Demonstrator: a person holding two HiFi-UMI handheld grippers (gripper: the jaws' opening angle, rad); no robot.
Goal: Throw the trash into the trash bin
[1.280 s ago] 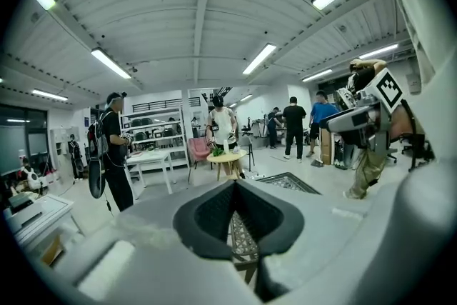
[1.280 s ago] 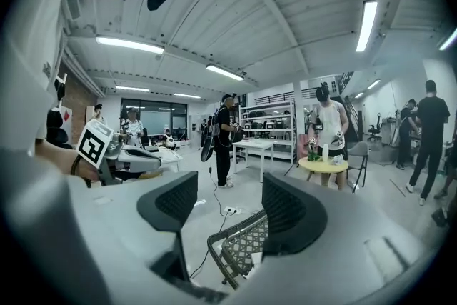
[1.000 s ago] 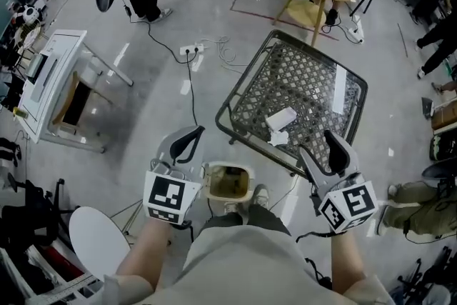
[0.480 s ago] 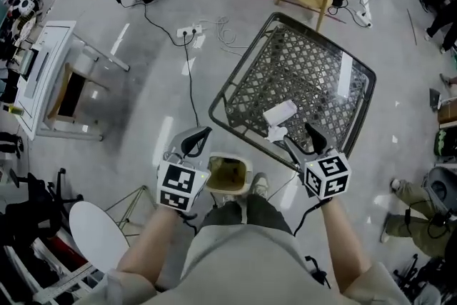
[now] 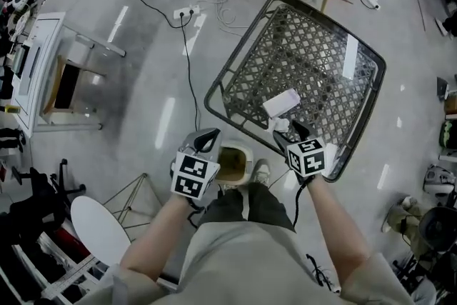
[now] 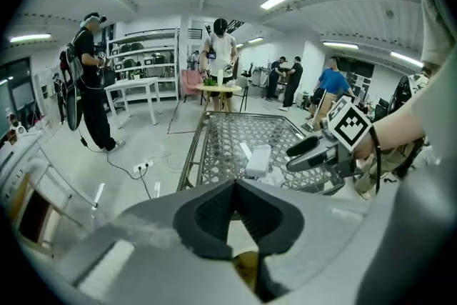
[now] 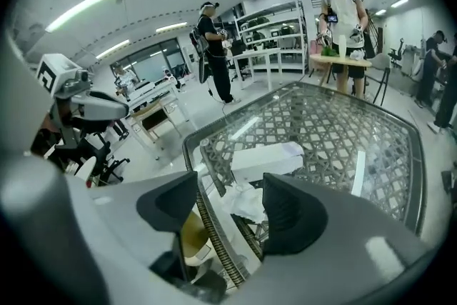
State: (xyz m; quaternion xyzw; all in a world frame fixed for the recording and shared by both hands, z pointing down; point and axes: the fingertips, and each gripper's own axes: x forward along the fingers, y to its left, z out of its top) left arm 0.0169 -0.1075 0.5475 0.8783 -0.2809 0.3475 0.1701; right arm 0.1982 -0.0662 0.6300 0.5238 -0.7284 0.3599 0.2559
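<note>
A: Tongs, quick?

B: Left gripper (image 6: pixel 234 186) had its tips pinched together with nothing in them; its own view showed that plainly. Right gripper (image 7: pixel 230 200) stood fairly wide, with the crumpled tissue (image 7: pixel 243 202) lined up in the gap but no pad on it.

A: What did only one view give?

B: The head view alone showed the layout: the trash bin (image 5: pixel 233 162) sat on the floor between both grippers, mouth up, just outside the near rim of the glass-topped table (image 5: pixel 235 46). The left gripper view barely caught the bin, a brown sliver under its jaws.

A: Where was the trash?

B: The tissue lay on the glass just inside that near rim. The white box (image 5: pixel 281 103) touched or nearly touched it, farther in.

A: Room to move?

B: Bare floor lay left of the table, crossed by a cable to a power strip (image 5: pixel 187 11). The bin was tight against the person's shoe (image 5: pixel 260 173).

A: Axis?

B: The box lay flat, its long side slanting across the table from the near rim inward. The tissue was a lump with no clear axis.
</note>
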